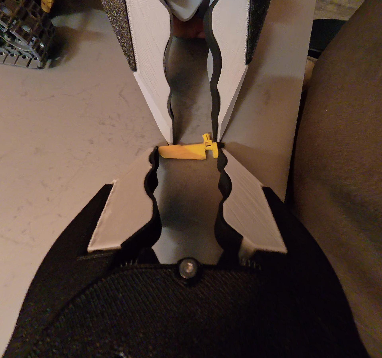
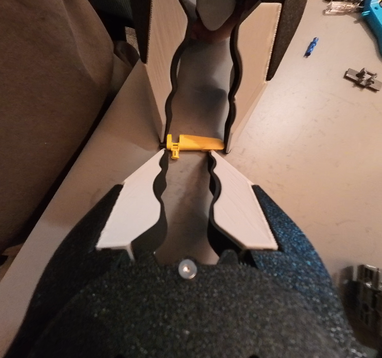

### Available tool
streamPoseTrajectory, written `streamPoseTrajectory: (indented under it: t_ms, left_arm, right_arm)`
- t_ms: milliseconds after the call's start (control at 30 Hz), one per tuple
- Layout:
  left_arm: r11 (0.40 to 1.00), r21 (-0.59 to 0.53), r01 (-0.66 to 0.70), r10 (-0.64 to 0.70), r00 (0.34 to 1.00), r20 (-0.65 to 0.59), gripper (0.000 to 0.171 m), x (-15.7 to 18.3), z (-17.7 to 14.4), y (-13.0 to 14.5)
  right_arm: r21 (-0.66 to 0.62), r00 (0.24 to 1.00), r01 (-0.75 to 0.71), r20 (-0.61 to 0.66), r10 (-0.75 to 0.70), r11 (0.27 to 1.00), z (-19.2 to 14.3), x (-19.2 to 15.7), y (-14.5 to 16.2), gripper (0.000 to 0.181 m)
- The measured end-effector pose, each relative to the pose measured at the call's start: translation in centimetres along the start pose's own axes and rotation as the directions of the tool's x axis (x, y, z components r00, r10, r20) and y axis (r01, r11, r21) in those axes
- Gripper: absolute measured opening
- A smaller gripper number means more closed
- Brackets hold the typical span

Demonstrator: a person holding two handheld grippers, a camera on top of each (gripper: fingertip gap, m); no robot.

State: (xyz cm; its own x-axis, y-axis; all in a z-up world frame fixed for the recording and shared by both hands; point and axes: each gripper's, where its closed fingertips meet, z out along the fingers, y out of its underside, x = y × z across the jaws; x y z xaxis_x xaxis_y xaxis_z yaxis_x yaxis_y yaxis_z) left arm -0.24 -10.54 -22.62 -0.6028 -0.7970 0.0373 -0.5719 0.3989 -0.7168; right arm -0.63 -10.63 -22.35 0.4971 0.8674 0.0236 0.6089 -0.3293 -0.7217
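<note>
Left wrist view has your left gripper (image 1: 188, 153) clamped end to end on a small yellow plastic part (image 1: 182, 151), one fingertip at the part's rounded end and the other at its clip end. The part is a flat, tapering blade lying crosswise, with a small clip and a short peg standing off it at the wider end. It sits just above the pale bench (image 1: 62, 120). Your right gripper (image 1: 194, 139) faces yours tip to tip. Its jaws are spread, and the peg points into the gap between them.

From the right wrist view, your right gripper (image 2: 186, 153) pinches nothing; its fingertips sit just beside the yellow plastic part (image 2: 198, 142), which the left gripper (image 2: 194, 141) holds.

Farther out on the bench (image 2: 289, 162) lie a small blue piece (image 2: 311, 47), a grey fitting (image 2: 362, 79) and a teal object (image 2: 372, 11). A dark lattice assembly (image 1: 20, 33) stands at the far left, and brown fabric (image 1: 341, 162) borders the bench edge.
</note>
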Motion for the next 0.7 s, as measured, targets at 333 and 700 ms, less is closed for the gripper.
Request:
streamPoseTrajectory:
  t_ms: [333,700]
  left_arm:
    - [1.000,0.000,0.009,-0.009,1.000,-0.006,0.055,-0.1,0.0,0.0]
    - [1.000,-0.013,0.029,-0.028,0.999,0.041,0.066,-1.1,-0.4,0.4]
  right_arm:
    - [-0.003,1.000,-0.021,-0.010,0.021,1.000,0.0,-0.2,0.0,0.034]
    - [0.003,0.993,-0.045,-0.112,0.045,0.999,-0.3,0.3,0.1,0.025]
